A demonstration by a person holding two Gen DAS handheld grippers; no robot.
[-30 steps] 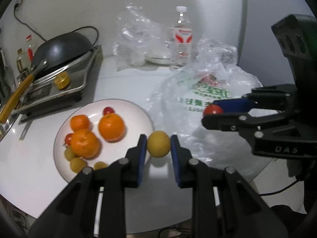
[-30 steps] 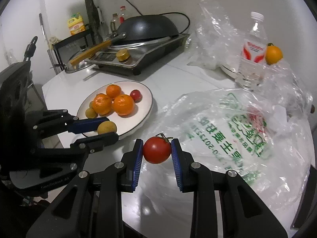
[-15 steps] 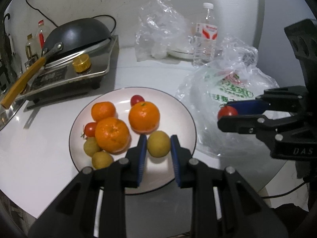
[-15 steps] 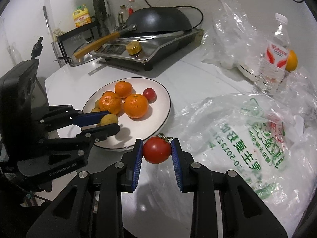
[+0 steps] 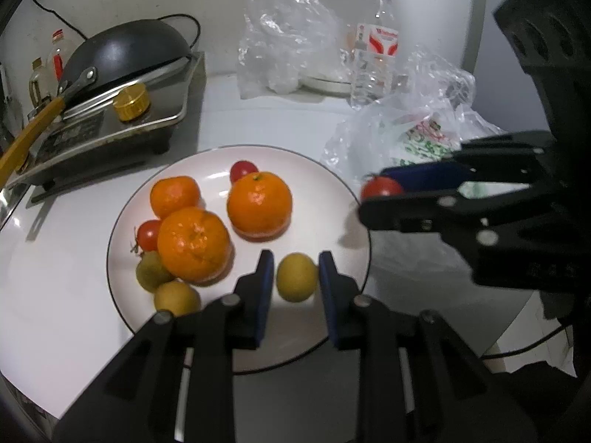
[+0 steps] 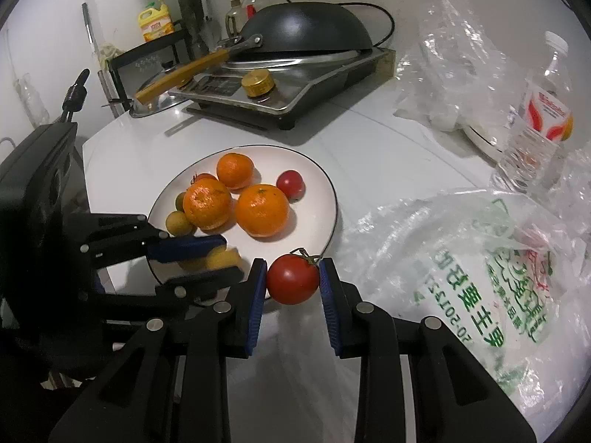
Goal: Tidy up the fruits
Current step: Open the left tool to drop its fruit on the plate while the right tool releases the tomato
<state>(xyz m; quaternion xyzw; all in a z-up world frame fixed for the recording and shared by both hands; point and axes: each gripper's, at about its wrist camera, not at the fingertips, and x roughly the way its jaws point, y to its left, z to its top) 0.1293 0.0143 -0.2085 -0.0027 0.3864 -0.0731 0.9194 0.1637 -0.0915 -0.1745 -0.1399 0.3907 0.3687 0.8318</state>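
A white plate [image 5: 332, 332] holds three oranges [image 5: 259, 205], two small tomatoes [image 5: 243, 170] and two small yellow-green fruits [image 5: 176, 297]. My left gripper [image 5: 295, 277] is shut on a small yellow fruit [image 5: 297, 277], low over the plate's near right part. Its blue pads flank that yellow fruit [image 6: 221, 258] in the right wrist view too. My right gripper [image 6: 293, 278] is shut on a red tomato [image 6: 293, 278] with a green stem. It hangs just off the plate's [image 6: 317, 199] near rim, beside the left gripper [image 6: 218, 258]. From the left wrist view the tomato [image 5: 380, 188] sits at the plate's right rim.
A printed plastic bag [image 6: 480, 277] lies right of the plate. Behind stand a cooker with a black wok [image 5: 125, 51] and a gold lid [image 5: 131, 101], a crumpled clear bag [image 5: 284, 37] and a water bottle [image 5: 375, 48]. The round table's edge curves close on the near side.
Both grippers have moved left toward the plate. The yellow fruit went from beside the rim to low over the plate; the tomato went from over the bag to the plate's rim.
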